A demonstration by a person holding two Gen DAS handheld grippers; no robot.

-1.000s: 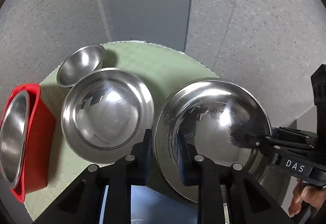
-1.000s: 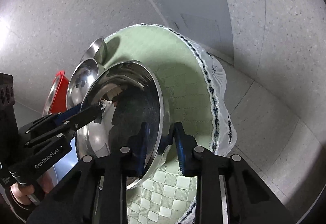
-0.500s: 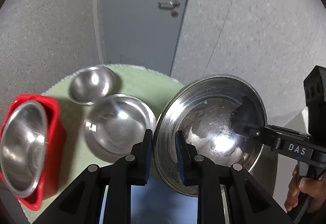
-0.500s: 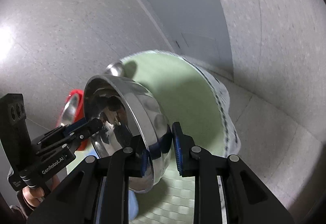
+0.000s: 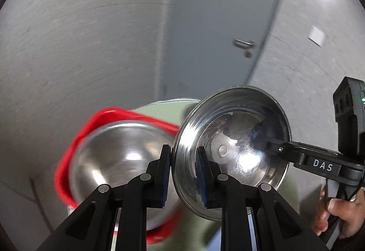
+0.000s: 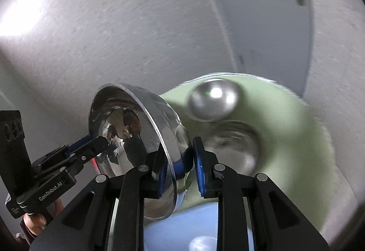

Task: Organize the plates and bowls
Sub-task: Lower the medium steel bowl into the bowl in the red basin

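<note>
Both tongs on one steel bowl, up in the air!

The left tongs (image 5: 184, 173) pinch the near rim of the steel bowl (image 5: 237, 143), and the right tongs (image 6: 179, 173) clamp its opposite rim, bowl tipped on edge above the green-covered bench (image 6: 285, 118). Beside it on the left, a second steel bowl (image 5: 123, 159) sits in the red rack (image 5: 68, 155). Farther out on the bench lie a small bowl (image 6: 213, 100) and a blurred plate (image 6: 235, 143).
</note>
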